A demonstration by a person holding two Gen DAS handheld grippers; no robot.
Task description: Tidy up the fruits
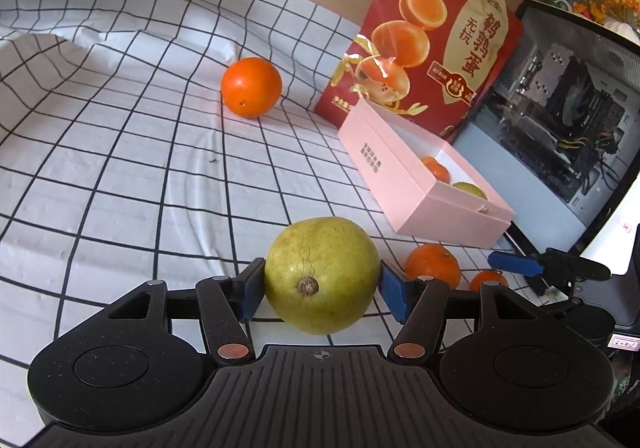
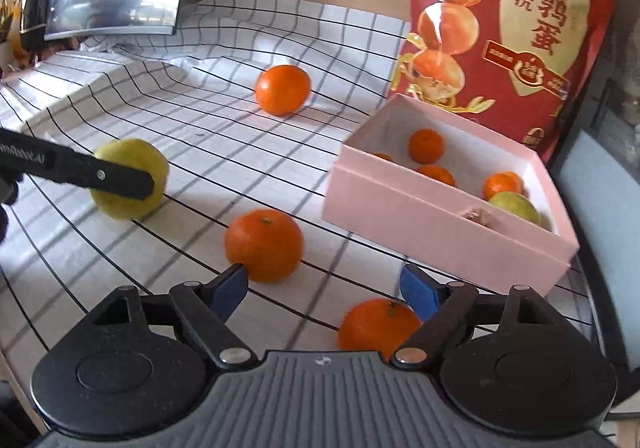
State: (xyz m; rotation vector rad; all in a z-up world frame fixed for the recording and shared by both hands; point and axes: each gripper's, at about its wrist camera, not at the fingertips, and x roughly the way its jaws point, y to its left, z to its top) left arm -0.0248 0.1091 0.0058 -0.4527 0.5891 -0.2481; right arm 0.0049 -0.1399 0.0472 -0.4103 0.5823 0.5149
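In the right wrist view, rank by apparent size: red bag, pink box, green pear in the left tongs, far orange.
1. Red bag and pink box: look alike, unranked.
2. Green pear, partly hidden by the left tongs.
3. Far orange, though farther away.

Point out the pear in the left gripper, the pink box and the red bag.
pear [image 1: 320, 276]: left wrist view, middle of its green skin.
pink box [image 2: 420, 215]: right wrist view, its near outer wall.
red bag [image 2: 560, 95]: right wrist view, its printed front.

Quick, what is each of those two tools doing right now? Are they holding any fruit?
Left tool: closed on the green pear.
Right tool: open, holding nothing; an orange tangerine lies just beyond its blue pads.
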